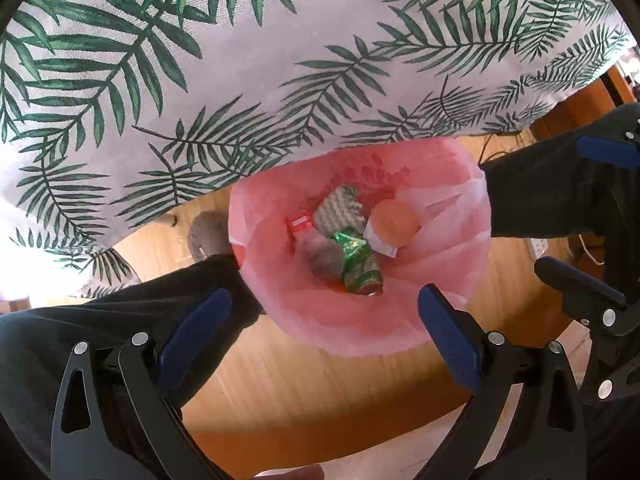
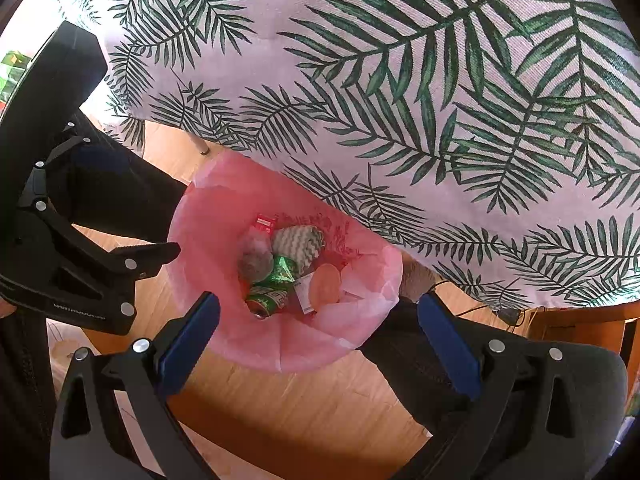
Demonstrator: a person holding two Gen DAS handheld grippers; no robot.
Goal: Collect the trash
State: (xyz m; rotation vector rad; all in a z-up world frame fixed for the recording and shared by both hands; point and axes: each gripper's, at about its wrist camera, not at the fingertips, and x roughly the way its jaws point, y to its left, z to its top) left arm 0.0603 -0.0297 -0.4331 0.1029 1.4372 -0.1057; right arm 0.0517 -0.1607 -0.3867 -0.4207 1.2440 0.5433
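A bin lined with a pink bag [image 1: 440,272] stands on the wooden floor, seen from above; it also shows in the right wrist view [image 2: 208,232]. Inside lie a crushed green can [image 1: 358,264] [image 2: 268,300], a green-white zigzag sponge [image 1: 340,210] [image 2: 298,244], a small red packet [image 1: 300,224] [image 2: 265,223], a grey wad [image 1: 322,258] [image 2: 254,260] and an orange round lid [image 1: 394,222] [image 2: 326,284]. My left gripper [image 1: 324,304] is open and empty above the bin's near rim. My right gripper [image 2: 320,312] is open and empty over the bin.
A tablecloth with green palm leaves [image 1: 248,72] [image 2: 400,80] hangs over the table edge just behind the bin. The person's dark-trousered legs [image 1: 540,200] [image 2: 120,192] flank the bin. The other gripper [image 1: 592,300] [image 2: 80,264] shows at each view's side. Cables and a power strip [image 1: 538,246] lie on the floor.
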